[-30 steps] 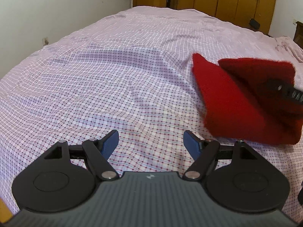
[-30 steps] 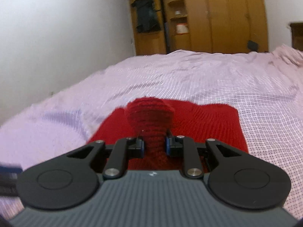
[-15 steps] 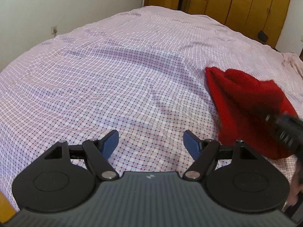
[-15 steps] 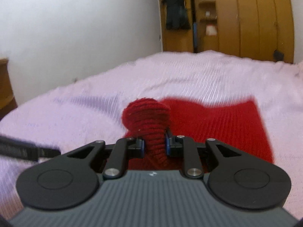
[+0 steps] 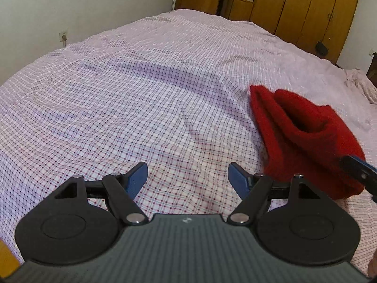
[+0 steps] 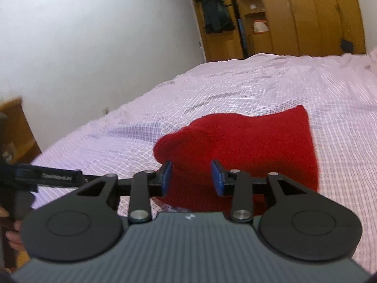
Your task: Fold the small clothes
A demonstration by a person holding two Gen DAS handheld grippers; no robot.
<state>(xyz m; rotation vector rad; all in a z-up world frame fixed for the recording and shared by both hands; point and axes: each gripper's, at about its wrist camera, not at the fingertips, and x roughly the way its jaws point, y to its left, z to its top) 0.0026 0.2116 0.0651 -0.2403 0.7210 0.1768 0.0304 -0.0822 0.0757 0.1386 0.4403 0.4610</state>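
Note:
A red knitted garment (image 5: 301, 146) lies folded over on the checked pink bedsheet (image 5: 141, 94), right of my left gripper (image 5: 188, 176). That gripper hangs open above bare sheet with nothing between its blue pads. In the right wrist view the same red garment (image 6: 247, 146) fills the middle, its near fold lying between the fingers of my right gripper (image 6: 191, 176). Those jaws are opening, and the blue pads (image 6: 167, 176) stand off the knit without pressing it. One right gripper finger (image 5: 358, 167) shows at the garment's near right edge.
The bed runs back to a wooden wardrobe (image 5: 294, 7) with an open shelf section. A white wall (image 6: 94, 35) lines the left side, with a socket (image 5: 63, 36) low on it. A wooden piece of furniture (image 6: 16, 129) stands at the bed's left. Rumpled sheet (image 5: 360, 85) bunches at the far right.
My right gripper's jaws have spread and let go of the bunched red fold, which has settled onto the garment. The right gripper also swung sideways. The left gripper stays open over the sheet.

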